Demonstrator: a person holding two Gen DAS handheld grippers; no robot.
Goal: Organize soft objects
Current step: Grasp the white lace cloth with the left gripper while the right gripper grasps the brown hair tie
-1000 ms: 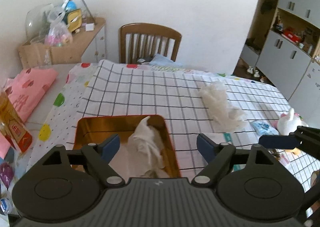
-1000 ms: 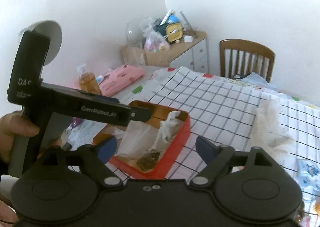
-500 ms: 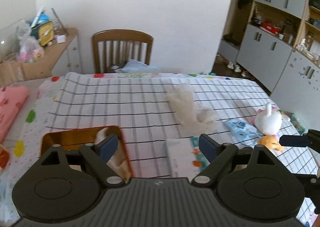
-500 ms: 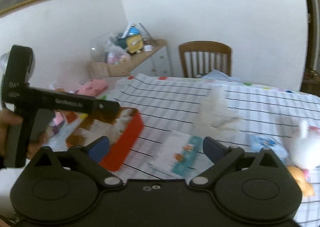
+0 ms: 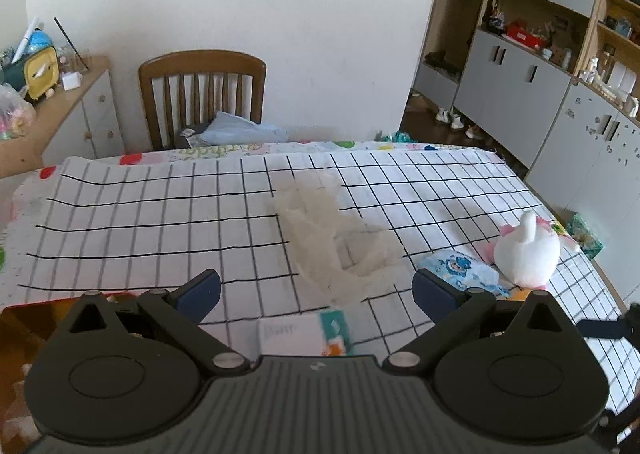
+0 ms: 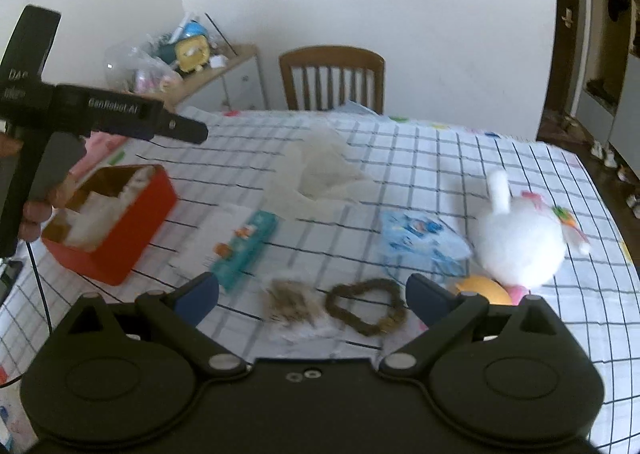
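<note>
Right now your left gripper [image 5: 316, 292] and right gripper [image 6: 312, 300] both gape apart, holding nothing; the crumpled tissue [image 5: 336, 238] lies at twelve o'clock, the plush toy [image 6: 520, 238] at two.

both wrist views over table [image 5: 160, 213]

A checked tablecloth [image 6: 440, 157] is covering the table, carrying a red tin [image 6: 120, 238], crumpled tissue [image 6: 320, 173], a wipes pack [image 6: 420, 238] and a white plush [image 6: 520, 238].
</note>
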